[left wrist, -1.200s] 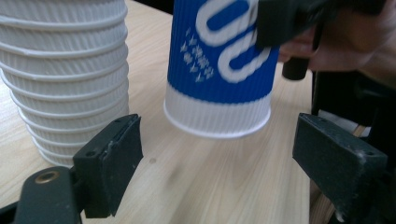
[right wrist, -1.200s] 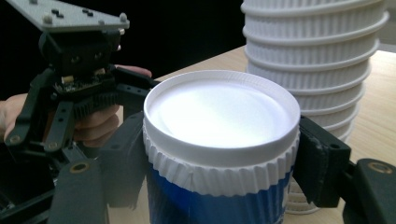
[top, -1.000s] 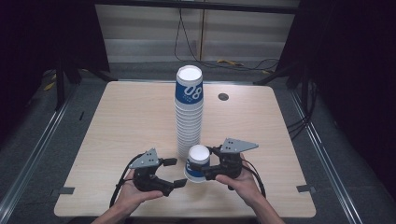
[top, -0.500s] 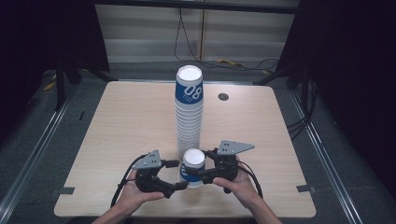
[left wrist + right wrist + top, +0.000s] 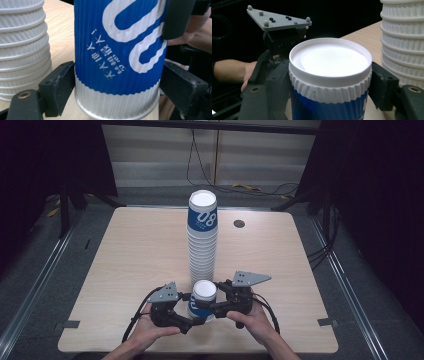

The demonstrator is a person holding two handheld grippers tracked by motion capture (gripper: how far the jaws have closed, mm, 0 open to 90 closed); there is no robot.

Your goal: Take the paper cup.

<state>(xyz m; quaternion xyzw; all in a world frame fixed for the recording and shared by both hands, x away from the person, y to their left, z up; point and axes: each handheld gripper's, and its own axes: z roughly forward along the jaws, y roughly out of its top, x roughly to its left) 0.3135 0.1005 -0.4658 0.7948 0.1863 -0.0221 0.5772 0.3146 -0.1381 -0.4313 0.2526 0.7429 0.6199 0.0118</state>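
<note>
While the tall stack of paper cups (image 5: 202, 240) stands mid-counter (image 5: 125, 255), a single blue-and-white paper cup (image 5: 202, 299) sits just before it near the front edge; left gripper (image 5: 192, 322) clamps its base, right gripper (image 5: 202, 305) clamps its rim

A pale wood-grain tabletop (image 5: 140, 250) with rounded corners stands on a grey floor (image 5: 350, 285), and a small dark round grommet (image 5: 239, 223) sits near its far right corner. Beyond the far edge runs a light panelled wall (image 5: 155, 155) with black cables (image 5: 200, 165) hanging down it and trailing along the floor beside a bit of yellow (image 5: 245, 186), while dark curtains (image 5: 380, 195) close off both sides and leave the room dim apart from the lit tabletop. Metal rails (image 5: 35, 285) run along the floor past the left and right edges, and small grey tape strips (image 5: 325, 322) mark the near corners.
</note>
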